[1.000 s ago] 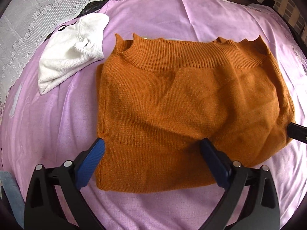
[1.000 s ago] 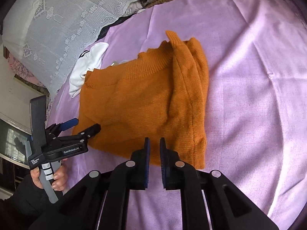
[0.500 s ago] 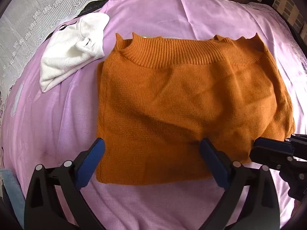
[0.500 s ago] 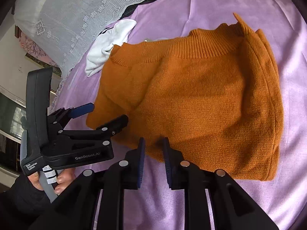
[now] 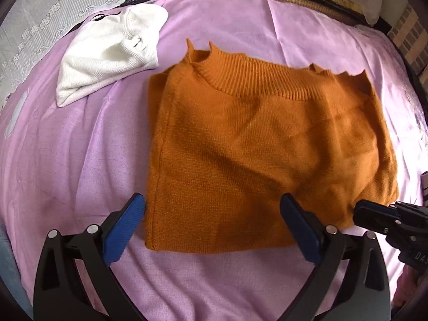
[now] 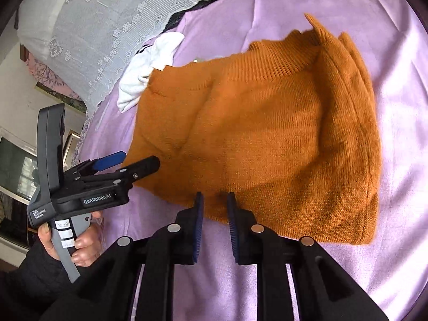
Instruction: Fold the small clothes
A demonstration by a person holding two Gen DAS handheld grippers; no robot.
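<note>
An orange knitted sweater (image 5: 262,155), soft, limp and probably light, lies partly folded on a lilac sheet (image 5: 80,160), best pinched at its near hem corners by the wide-open left gripper (image 5: 212,214) and narrowly parted, empty right gripper (image 6: 215,211).

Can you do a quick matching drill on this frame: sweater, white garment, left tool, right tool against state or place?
Things:
1. sweater
2. white garment
3. left tool
4. right tool

States:
A. jaws narrowly apart at the hem, gripping nothing
B. bunched, beyond the sweater's corner
C. jaws wide apart over the near hem
D. partly folded, flat on the purple sheet

Pairs: 1-D, 2-B, 3-C, 4-A
</note>
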